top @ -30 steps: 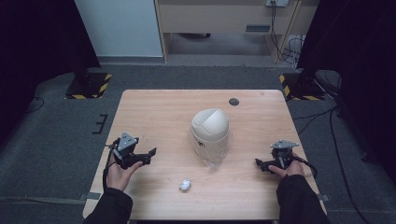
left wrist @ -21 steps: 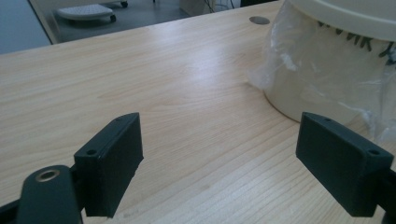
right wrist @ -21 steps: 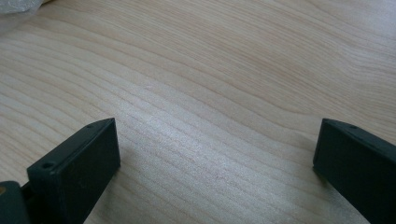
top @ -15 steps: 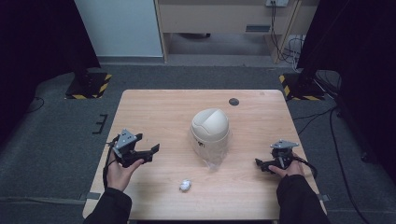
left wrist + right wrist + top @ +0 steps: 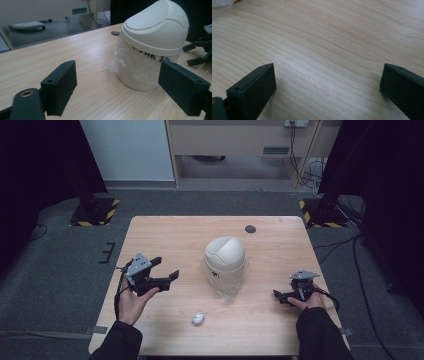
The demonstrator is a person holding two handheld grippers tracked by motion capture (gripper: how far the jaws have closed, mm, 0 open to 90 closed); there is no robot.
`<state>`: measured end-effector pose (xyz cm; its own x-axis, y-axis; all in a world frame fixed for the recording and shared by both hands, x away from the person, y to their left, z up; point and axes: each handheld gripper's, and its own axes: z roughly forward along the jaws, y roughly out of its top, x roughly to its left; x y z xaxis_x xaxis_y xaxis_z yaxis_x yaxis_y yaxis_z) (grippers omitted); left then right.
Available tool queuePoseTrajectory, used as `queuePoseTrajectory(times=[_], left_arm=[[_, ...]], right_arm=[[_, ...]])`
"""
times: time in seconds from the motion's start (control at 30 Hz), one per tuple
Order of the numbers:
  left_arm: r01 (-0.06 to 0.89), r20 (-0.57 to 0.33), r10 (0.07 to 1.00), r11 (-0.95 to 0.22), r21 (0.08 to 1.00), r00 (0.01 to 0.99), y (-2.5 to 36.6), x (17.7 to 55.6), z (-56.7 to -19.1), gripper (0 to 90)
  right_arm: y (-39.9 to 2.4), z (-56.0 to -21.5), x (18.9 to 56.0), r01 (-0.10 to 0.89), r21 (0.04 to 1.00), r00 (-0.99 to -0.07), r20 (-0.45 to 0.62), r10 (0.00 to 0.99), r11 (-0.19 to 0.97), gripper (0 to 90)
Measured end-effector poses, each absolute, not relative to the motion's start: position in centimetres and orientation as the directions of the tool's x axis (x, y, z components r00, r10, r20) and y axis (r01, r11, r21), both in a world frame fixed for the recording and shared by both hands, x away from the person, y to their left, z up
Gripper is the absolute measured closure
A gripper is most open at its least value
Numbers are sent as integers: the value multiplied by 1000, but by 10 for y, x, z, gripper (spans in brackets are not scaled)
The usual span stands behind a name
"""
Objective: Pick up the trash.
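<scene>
Left gripper (image 5: 165, 270), jaws apart, faces your lidded bin (image 5: 152, 45): light, smooth, likely slippery plastic; grip the domed lid's rim gently.

A recording lab or studio: a lone wooden desk (image 5: 165, 240) stands on grey carpet (image 5: 60, 270), flanked by black curtains (image 5: 45, 160) and stand bases marked with yellow-black hazard tape (image 5: 94, 212), cables (image 5: 305, 167) trailing along the floor toward a wall socket (image 5: 295, 123) behind a beige cabinet (image 5: 240, 137).
</scene>
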<state>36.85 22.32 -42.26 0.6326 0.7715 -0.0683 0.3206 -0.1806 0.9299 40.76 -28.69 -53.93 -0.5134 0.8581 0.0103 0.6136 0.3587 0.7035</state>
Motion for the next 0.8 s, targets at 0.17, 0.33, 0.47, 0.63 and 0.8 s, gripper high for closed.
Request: queuePoseTrajectory(times=[0.17, 0.33, 0.47, 0.63, 0.8], left_arm=[[310, -70, 755, -181, 933, 652, 217, 370, -416, 147], [301, -75, 742, -176, 937, 667, 209, 375, -412, 147], [295, -74, 729, -180, 938, 681, 200, 380, -411, 147], [297, -75, 712, -192, 935, 698, 187, 386, -413, 147], [298, -75, 701, -202, 933, 710, 177, 392, -415, 147]], right_arm=[[-287, -539, 408, 612, 704, -514, 9, 858, 360, 7], [-287, -539, 408, 611, 704, -515, 8, 857, 361, 7], [-287, -539, 408, 611, 705, -515, 7, 857, 361, 7], [-287, -539, 408, 611, 704, -515, 7, 857, 361, 7], [-287, -539, 408, 612, 704, -515, 8, 857, 361, 7]])
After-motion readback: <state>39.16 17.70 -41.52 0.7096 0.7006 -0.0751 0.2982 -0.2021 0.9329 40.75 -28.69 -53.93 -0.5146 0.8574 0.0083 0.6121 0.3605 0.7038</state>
